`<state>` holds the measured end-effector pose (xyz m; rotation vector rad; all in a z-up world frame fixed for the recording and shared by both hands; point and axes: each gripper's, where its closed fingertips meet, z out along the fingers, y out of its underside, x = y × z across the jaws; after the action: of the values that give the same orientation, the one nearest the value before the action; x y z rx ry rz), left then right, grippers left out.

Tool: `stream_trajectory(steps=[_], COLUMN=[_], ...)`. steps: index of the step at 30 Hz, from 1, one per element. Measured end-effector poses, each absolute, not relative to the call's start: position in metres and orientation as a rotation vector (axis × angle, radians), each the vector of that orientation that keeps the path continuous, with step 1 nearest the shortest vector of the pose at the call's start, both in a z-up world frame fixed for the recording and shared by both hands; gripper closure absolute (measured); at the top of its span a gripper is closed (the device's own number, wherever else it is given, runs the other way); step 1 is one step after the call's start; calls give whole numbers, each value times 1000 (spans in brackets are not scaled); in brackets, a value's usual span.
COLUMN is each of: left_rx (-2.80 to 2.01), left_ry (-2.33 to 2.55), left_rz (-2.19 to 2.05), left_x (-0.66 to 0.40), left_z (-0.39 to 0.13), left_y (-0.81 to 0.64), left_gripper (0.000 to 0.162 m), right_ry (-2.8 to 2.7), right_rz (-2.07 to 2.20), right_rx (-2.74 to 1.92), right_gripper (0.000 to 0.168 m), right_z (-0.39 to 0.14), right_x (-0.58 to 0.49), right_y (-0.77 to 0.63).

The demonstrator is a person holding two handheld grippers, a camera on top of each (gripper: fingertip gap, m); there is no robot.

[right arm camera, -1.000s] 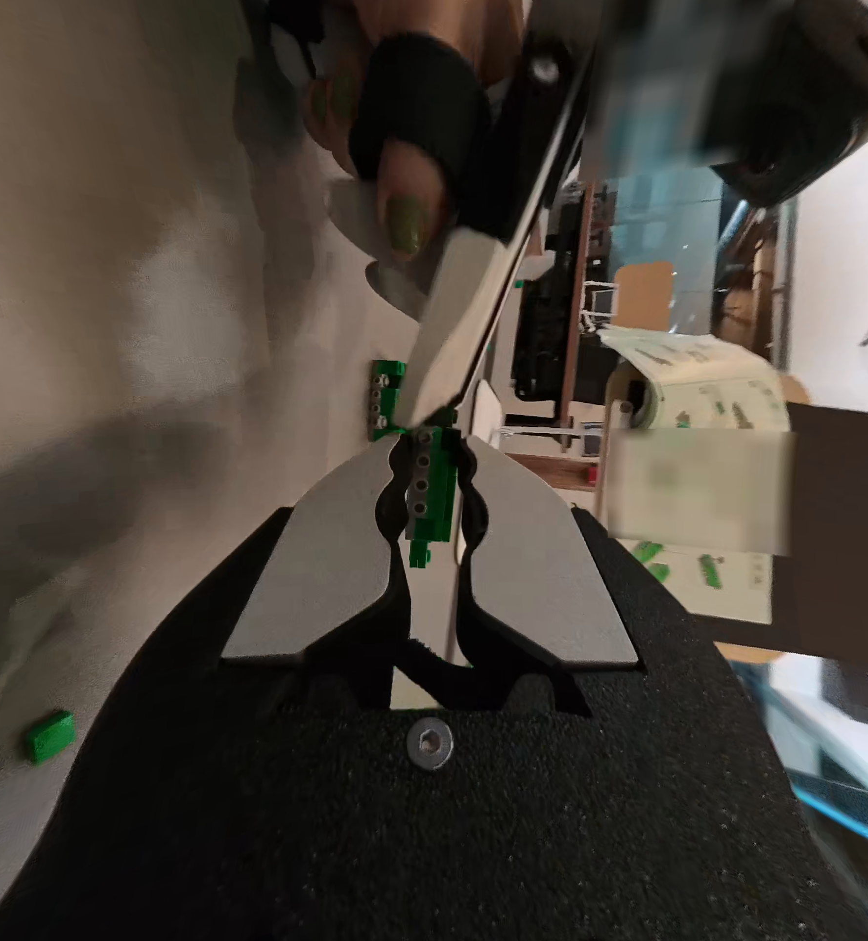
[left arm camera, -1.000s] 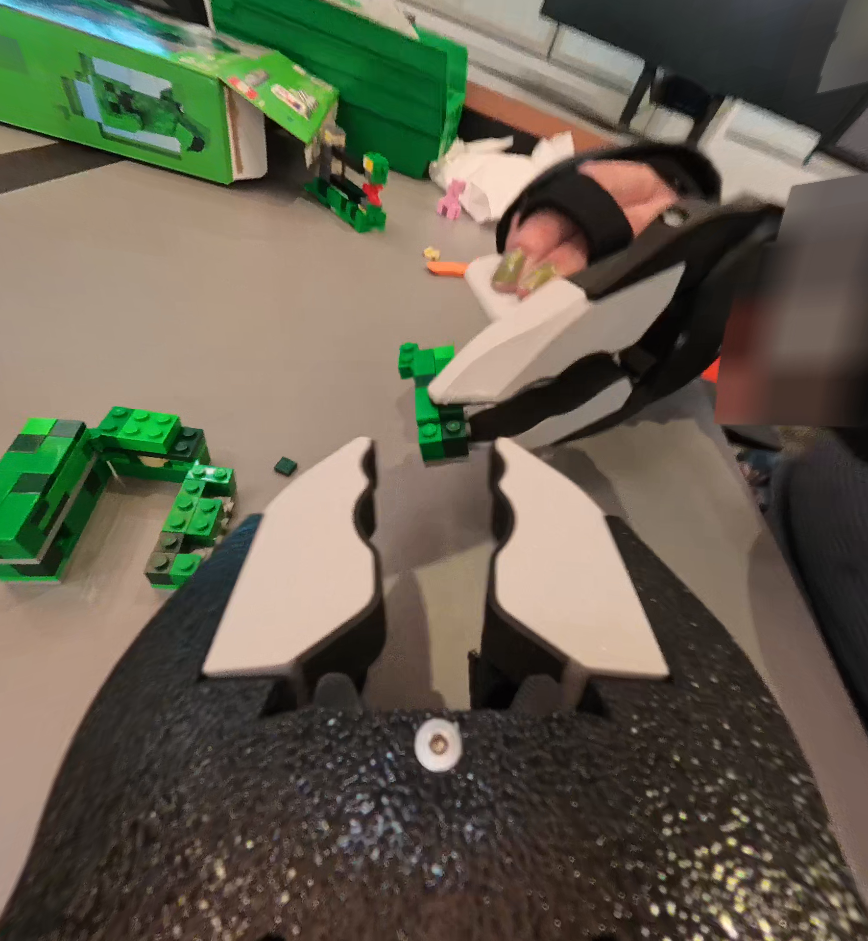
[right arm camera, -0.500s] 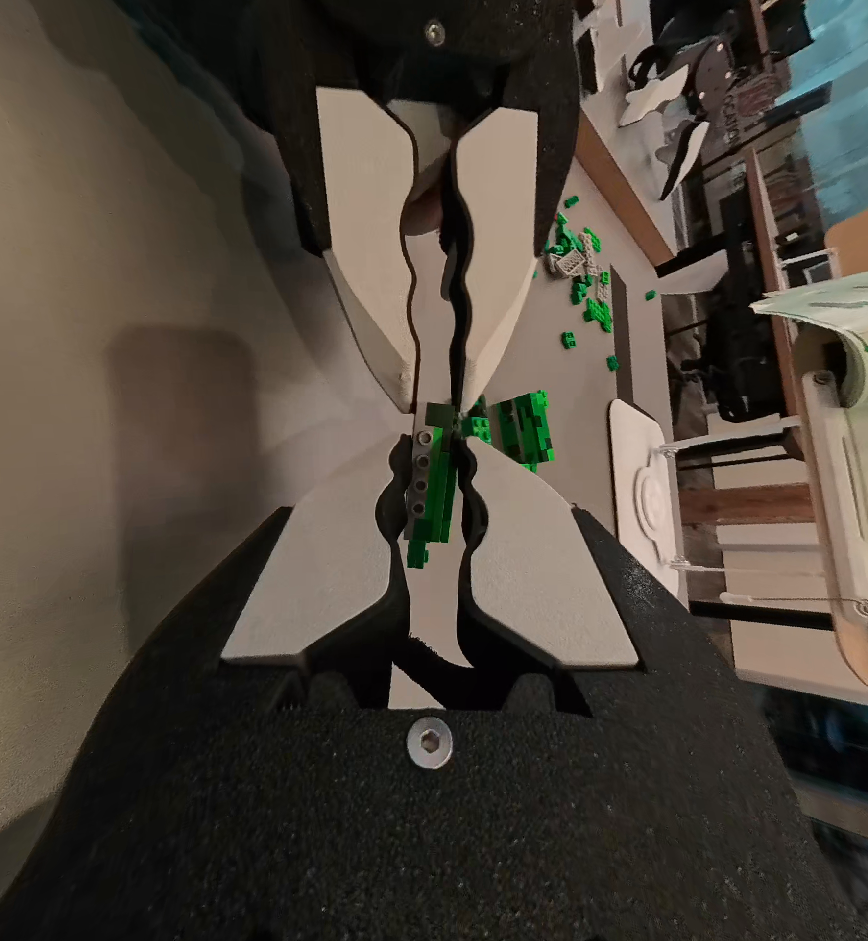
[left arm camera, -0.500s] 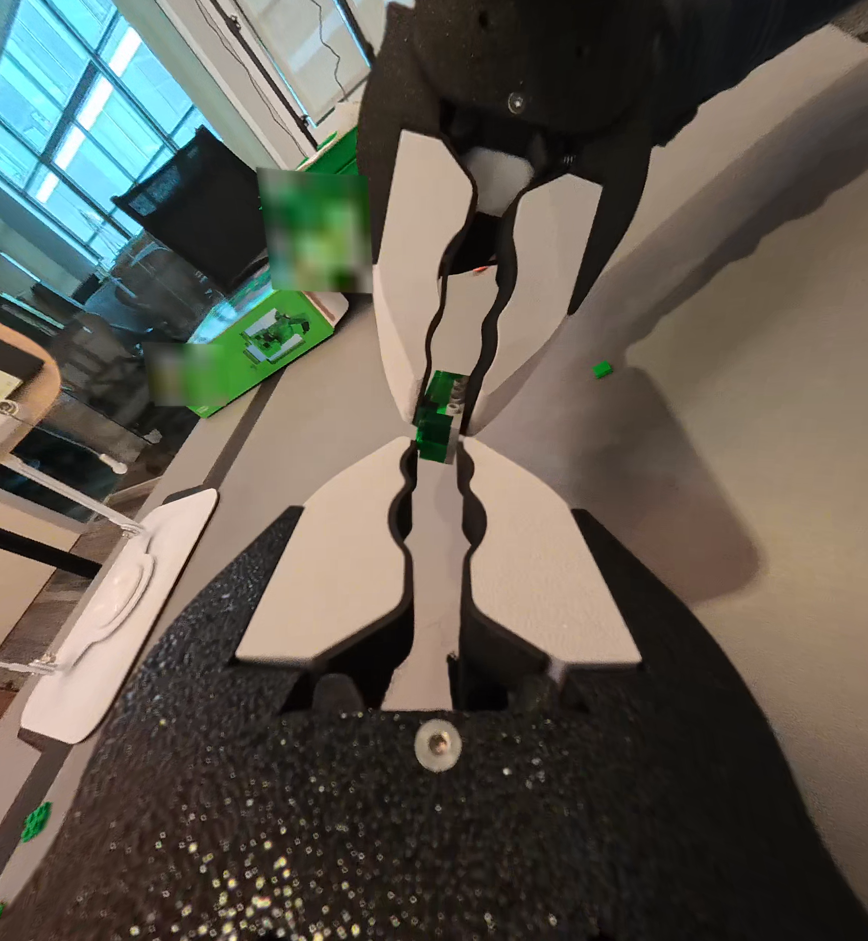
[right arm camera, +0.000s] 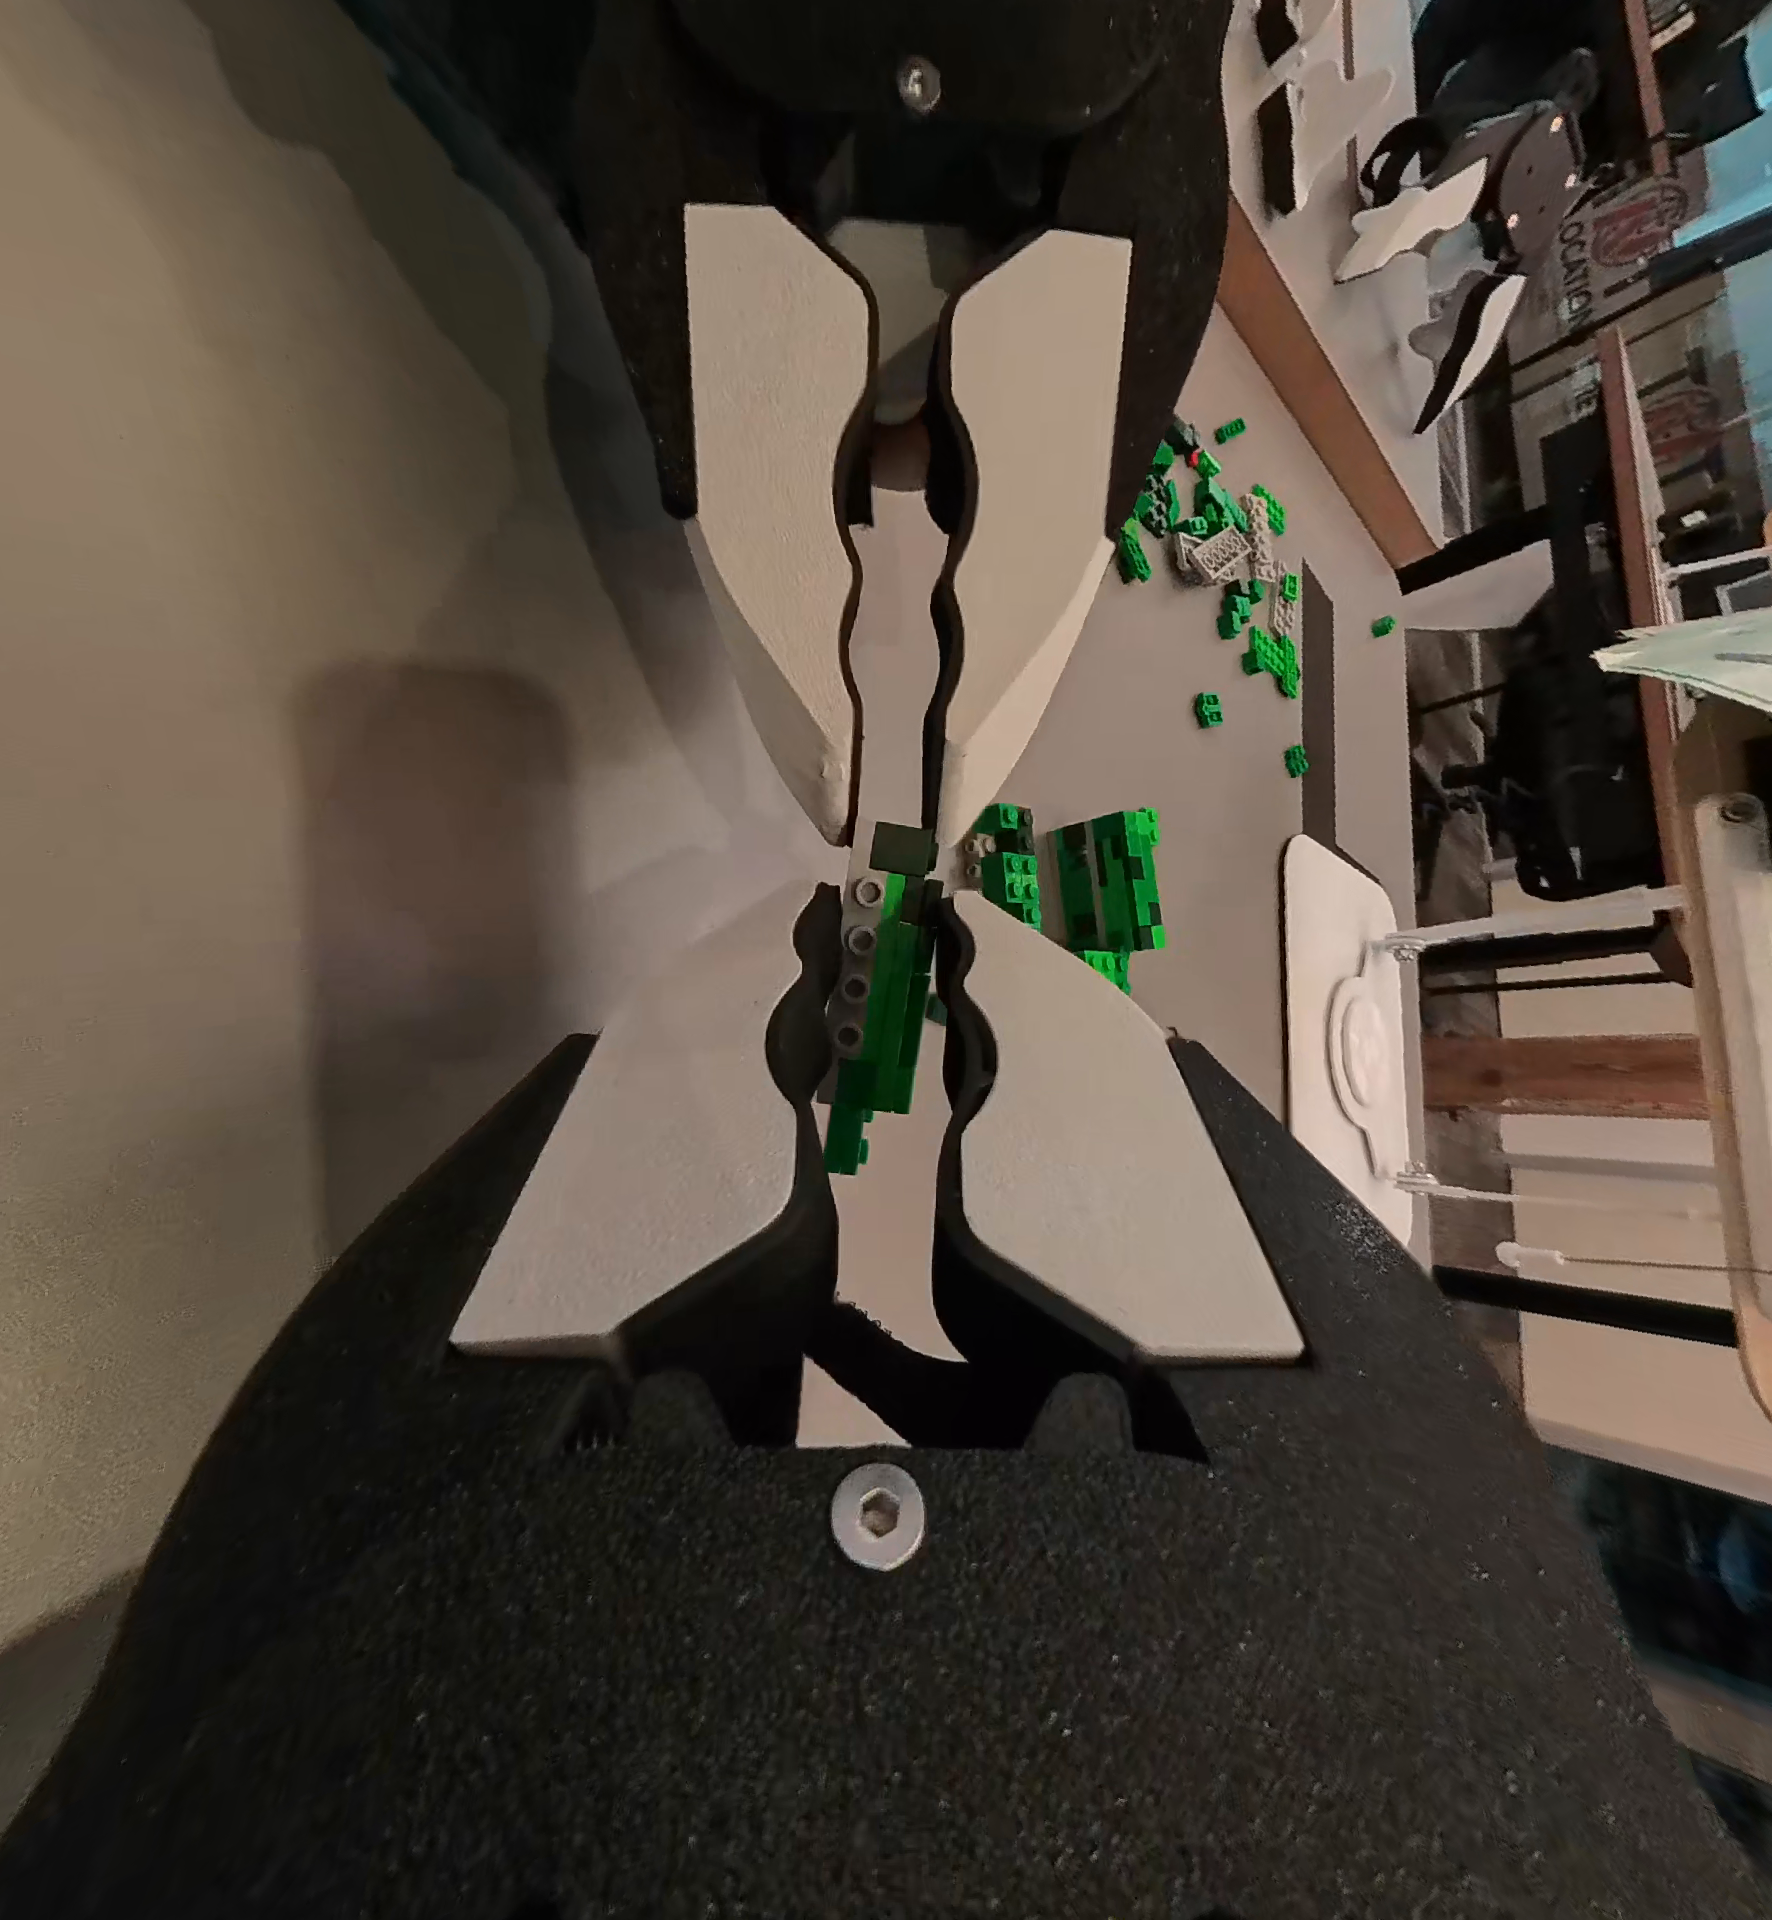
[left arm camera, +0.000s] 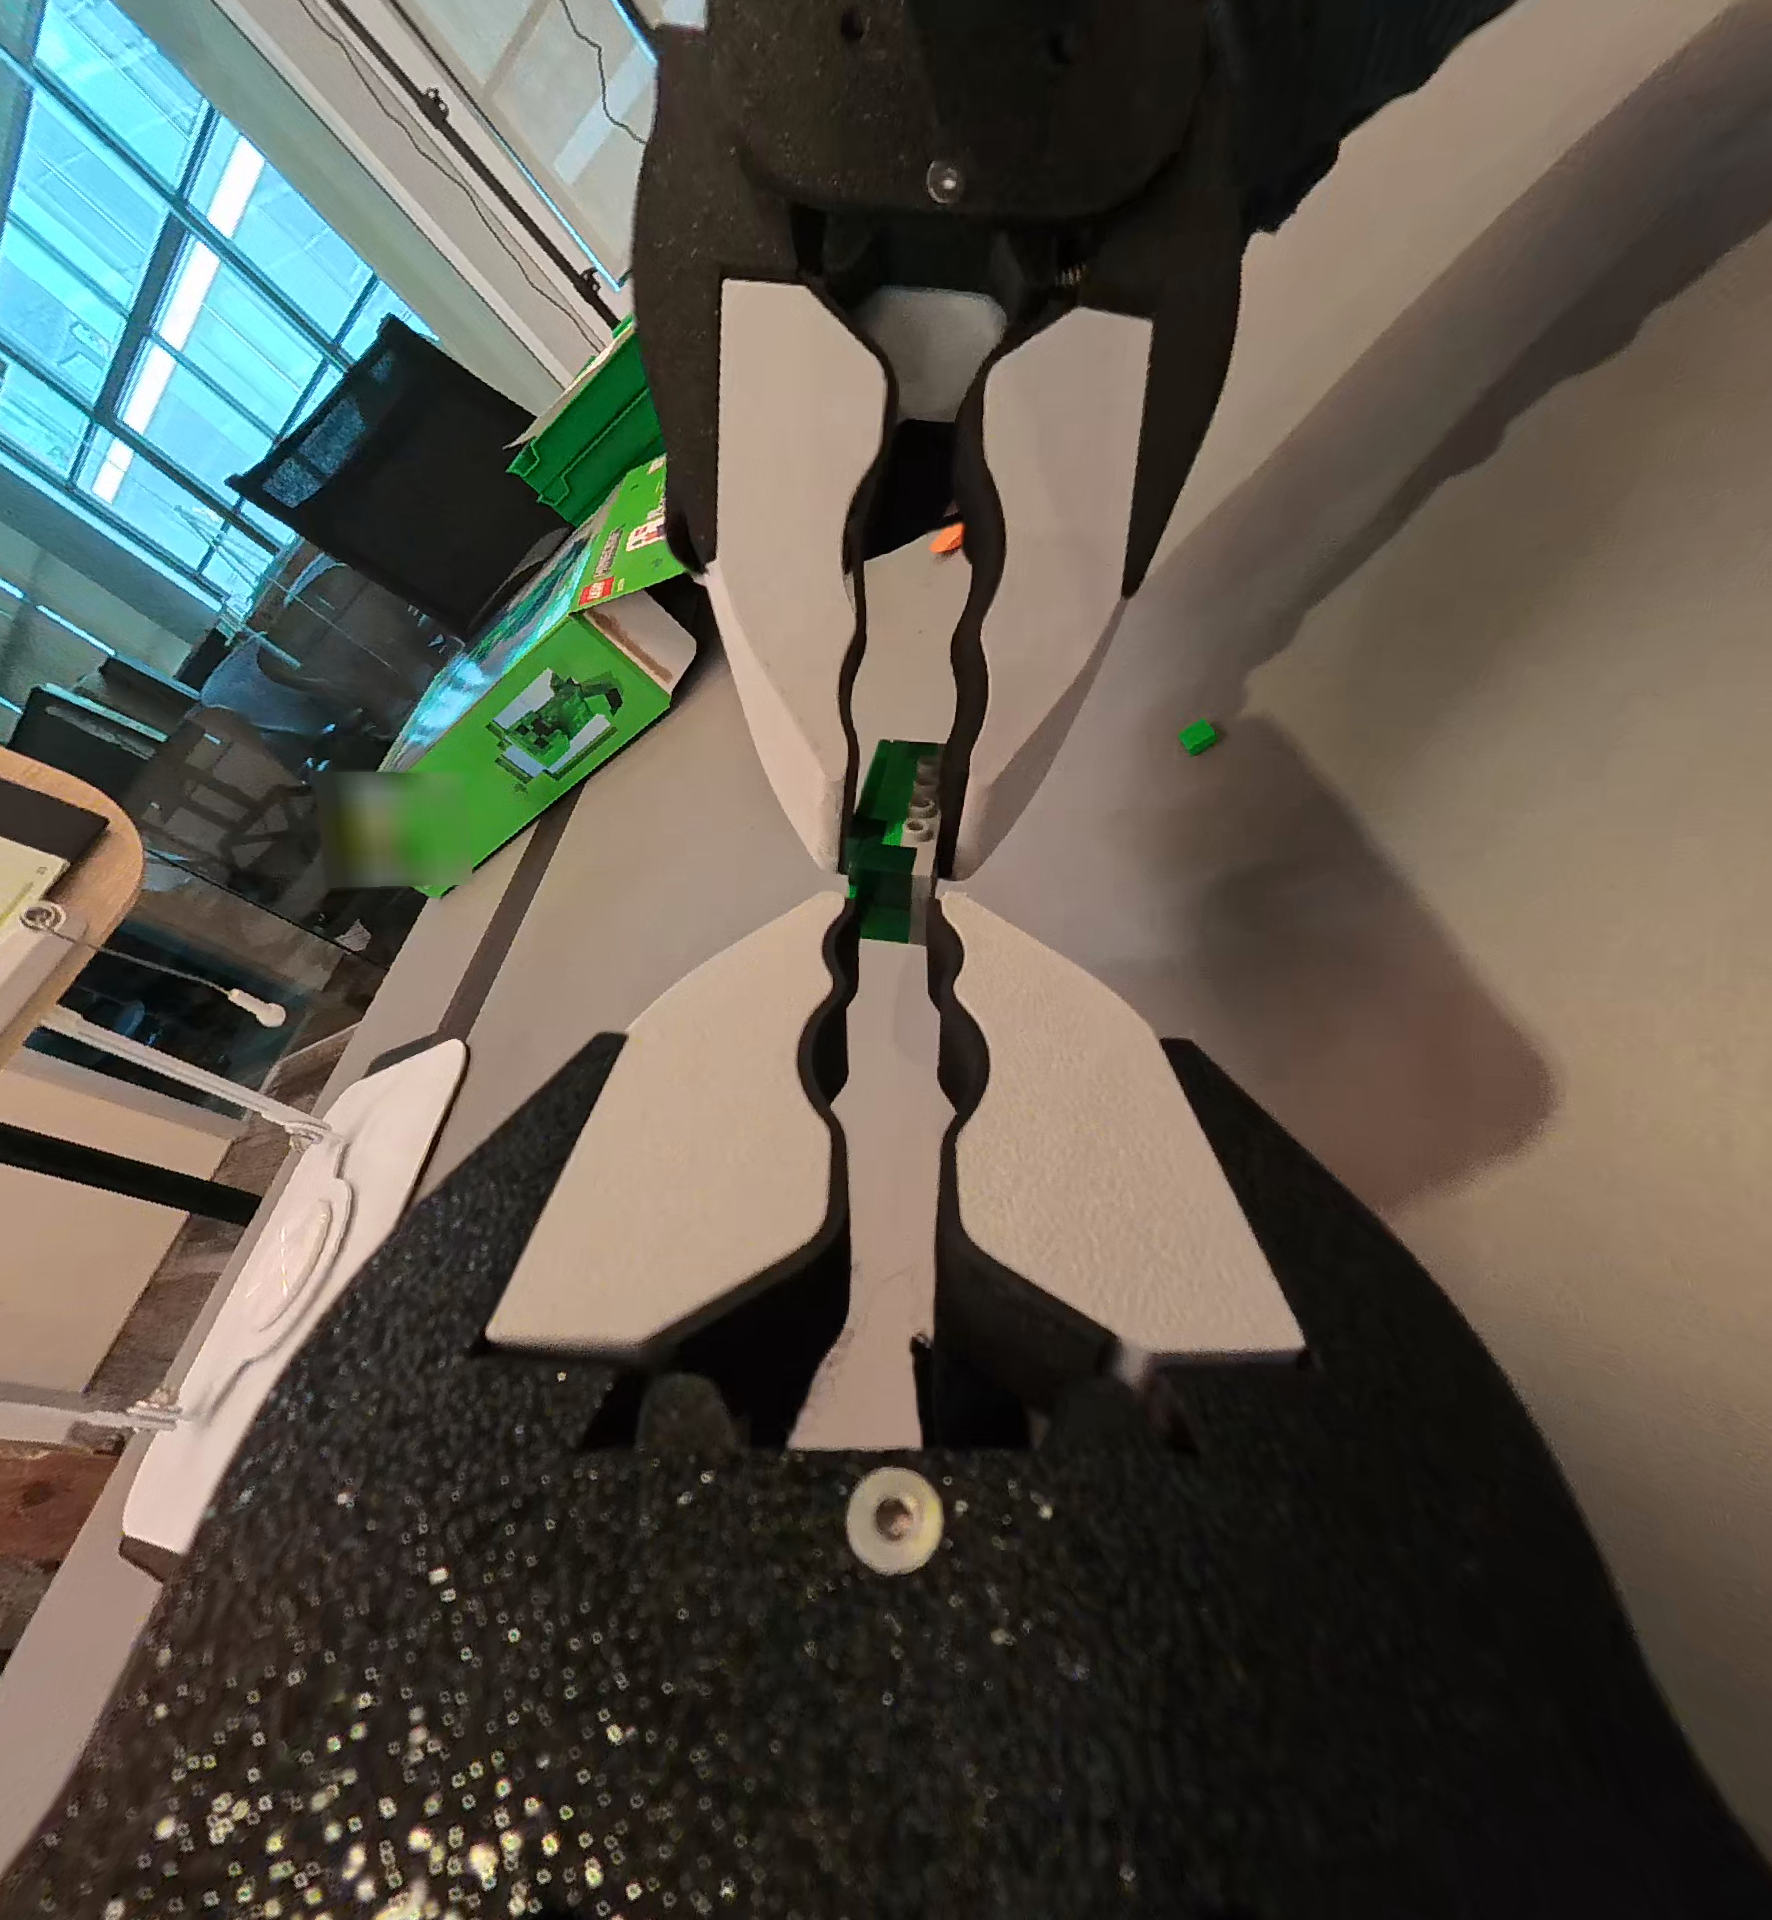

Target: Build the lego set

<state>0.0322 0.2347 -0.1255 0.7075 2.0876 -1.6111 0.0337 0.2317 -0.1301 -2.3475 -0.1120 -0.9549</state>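
Two grippers meet tip to tip; right gripper (right arm camera: 887, 904) clamps a green brick stack (right arm camera: 877, 1023); left gripper (left arm camera: 887, 909) pinches its end; twisting could snap it.

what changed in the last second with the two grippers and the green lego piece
The left hand-held gripper swung up from the table to meet the right hand-held gripper tip to tip, and its fingers narrowed around the end of the green lego assembly. The right one kept its grip on the assembly throughout.
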Motion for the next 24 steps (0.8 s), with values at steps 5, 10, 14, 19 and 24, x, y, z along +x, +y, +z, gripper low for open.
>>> stream_trajectory(steps=[5, 10, 14, 19, 24], left_rx=[430, 43, -108, -191, -197], left_ry=[2296, 2548, 2686, 2769, 2808], left_rz=[-1842, -2136, -2253, -2238, -2194], left_x=[38, 51, 45, 41, 38], left_z=[-120, -114, -114, -119, -122], left_y=[232, 235, 232, 228, 227], left_gripper=[133, 127, 122, 132, 144], right_ry=[-119, -157, -209, -243, -257], right_rz=[-1054, -1148, -1237, -1275, -1293], right_rx=[-2352, -2327, -2336, -2341, -2355], right_gripper=[152, 152, 152, 152, 152], right_z=[-126, -120, -119, -120, -124], right_x=[41, 43, 45, 45, 46], right_y=[226, 226, 227, 231, 229])
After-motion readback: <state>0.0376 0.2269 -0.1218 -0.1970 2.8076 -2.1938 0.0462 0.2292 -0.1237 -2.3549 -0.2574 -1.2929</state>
